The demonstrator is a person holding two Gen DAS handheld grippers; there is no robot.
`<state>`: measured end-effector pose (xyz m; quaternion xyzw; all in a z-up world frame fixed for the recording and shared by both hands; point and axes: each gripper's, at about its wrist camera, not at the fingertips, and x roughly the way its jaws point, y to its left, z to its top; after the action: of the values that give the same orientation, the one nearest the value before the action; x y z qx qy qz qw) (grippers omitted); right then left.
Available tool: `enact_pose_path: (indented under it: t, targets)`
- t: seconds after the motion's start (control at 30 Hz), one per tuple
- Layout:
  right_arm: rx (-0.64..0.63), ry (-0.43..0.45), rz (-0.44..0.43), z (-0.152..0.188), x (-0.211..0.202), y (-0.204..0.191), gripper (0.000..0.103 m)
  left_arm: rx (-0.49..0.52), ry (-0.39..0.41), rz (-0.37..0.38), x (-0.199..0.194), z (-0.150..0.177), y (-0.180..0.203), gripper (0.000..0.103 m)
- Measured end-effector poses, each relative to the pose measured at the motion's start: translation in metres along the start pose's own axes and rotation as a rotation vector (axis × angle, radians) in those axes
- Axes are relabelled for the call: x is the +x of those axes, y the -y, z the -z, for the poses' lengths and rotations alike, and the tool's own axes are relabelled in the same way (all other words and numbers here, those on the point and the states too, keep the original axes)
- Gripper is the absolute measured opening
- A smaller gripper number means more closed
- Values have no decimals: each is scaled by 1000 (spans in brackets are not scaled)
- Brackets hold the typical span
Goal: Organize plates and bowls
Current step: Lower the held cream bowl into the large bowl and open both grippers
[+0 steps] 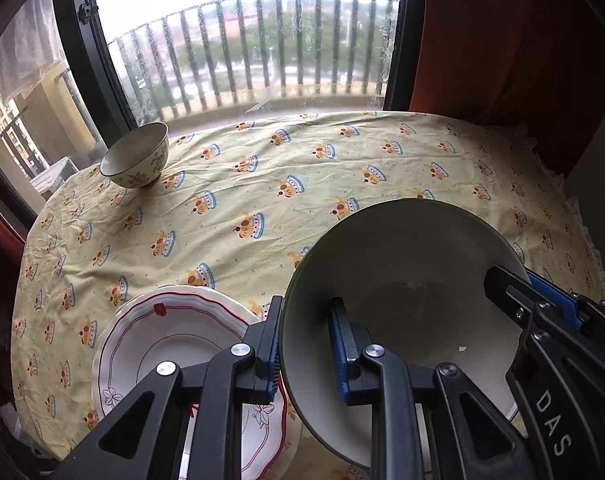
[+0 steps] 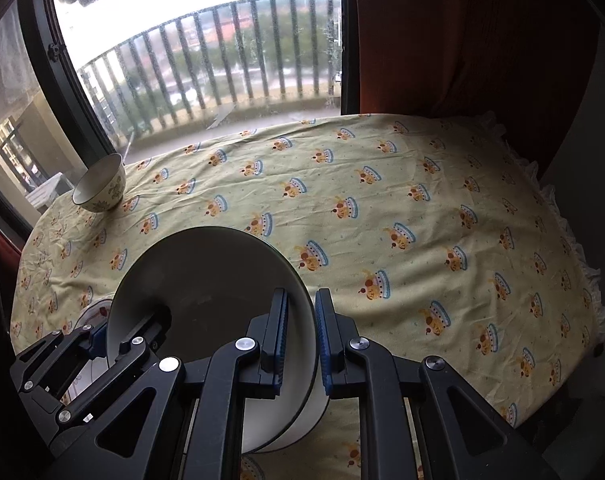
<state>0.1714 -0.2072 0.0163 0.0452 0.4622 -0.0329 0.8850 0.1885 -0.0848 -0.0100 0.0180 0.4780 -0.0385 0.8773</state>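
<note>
A large white bowl (image 1: 406,264) with a dark rim sits near the table's front edge. My left gripper (image 1: 306,344) straddles its left rim, one finger outside and one inside, with a clear gap at the inner pad. My right gripper (image 2: 301,336) is shut on the bowl's right rim (image 2: 308,320); it shows in the left wrist view (image 1: 542,304). The bowl also shows in the right wrist view (image 2: 206,272). A stack of white plates with red scalloped trim (image 1: 162,344) lies just left of the bowl. A small patterned bowl (image 1: 136,156) stands at the far left corner.
The table wears a yellow cloth with a crown print (image 1: 302,184). A window with a balcony railing (image 1: 262,48) is behind it, and an orange curtain (image 1: 502,40) hangs at the right. The small bowl shows in the right wrist view (image 2: 100,184).
</note>
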Motion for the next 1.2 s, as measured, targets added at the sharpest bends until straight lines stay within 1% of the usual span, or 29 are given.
enact_pose_path:
  t: [0.3, 0.6, 0.83, 1.03, 1.2]
  targets:
    - [13, -52, -13, 14, 13, 7, 18, 10, -60, -16, 9, 12, 5, 20]
    - [28, -96, -21, 29, 25, 7, 17, 15, -128, -16, 22, 27, 4, 20]
    - [31, -102, -13, 37, 30, 8, 18, 28, -137, -20, 27, 31, 7, 19]
    - [28, -106, 2, 40, 37, 9, 18, 31, -149, -6, 35, 33, 9, 19]
    - [19, -108, 11, 38, 46, 10, 18, 46, -134, -6, 38, 32, 10, 19]
